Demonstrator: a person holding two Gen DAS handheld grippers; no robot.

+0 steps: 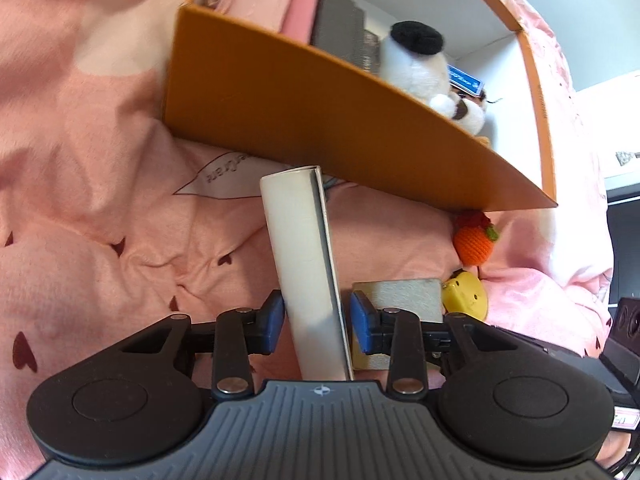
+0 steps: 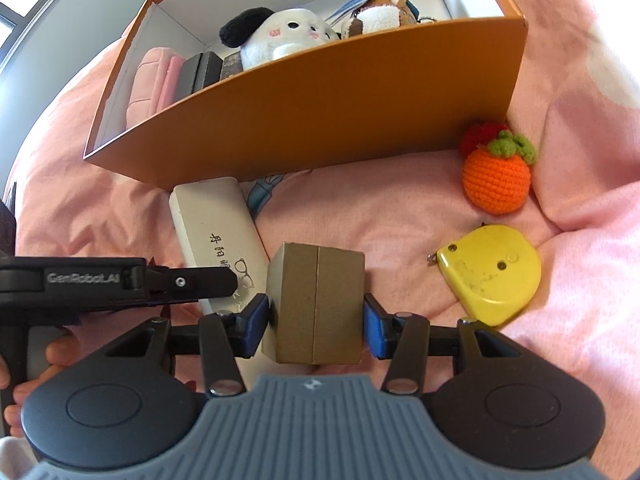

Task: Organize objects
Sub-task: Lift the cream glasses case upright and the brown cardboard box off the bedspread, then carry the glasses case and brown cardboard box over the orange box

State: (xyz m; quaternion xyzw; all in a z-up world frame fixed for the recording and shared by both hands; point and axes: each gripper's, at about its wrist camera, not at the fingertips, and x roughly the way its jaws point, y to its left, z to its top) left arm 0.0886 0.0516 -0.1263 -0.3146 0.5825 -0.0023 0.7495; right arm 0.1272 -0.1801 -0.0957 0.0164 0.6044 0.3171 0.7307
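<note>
Orange storage box (image 2: 320,116) lies ahead of both grippers, on the pink quilt (image 2: 580,160), open top showing a panda plush (image 2: 280,36), a smaller brown plush (image 2: 380,16) and pouches and dark cases along its far side.

White glasses case (image 1: 308,276): straddled by the left gripper (image 1: 316,320). Left pad touches or nearly touches; a gap shows at the right pad (image 1: 362,326). Cannot tell whether it is gripped. Far end of the case sits against the box wall.

Tan cardboard box (image 2: 316,304): between the fingers of the right gripper (image 2: 316,320), pads against both sides, clamped as far as I can judge.

To the right of the right gripper: yellow tape measure (image 2: 492,276), and farther ahead a crocheted orange (image 2: 496,180), both loose on the quilt.

Risks (judgement): the two tools work side by side, so lifting together may knock them. The left hold sits near one end of the long case, which may swing or slip. Either load may catch the box wall if not raised enough.

Surface: soft, wrinkled bedding with heart print, poor support. Room: window at the upper left of the right view, dark furniture at the edge of the left view.
</note>
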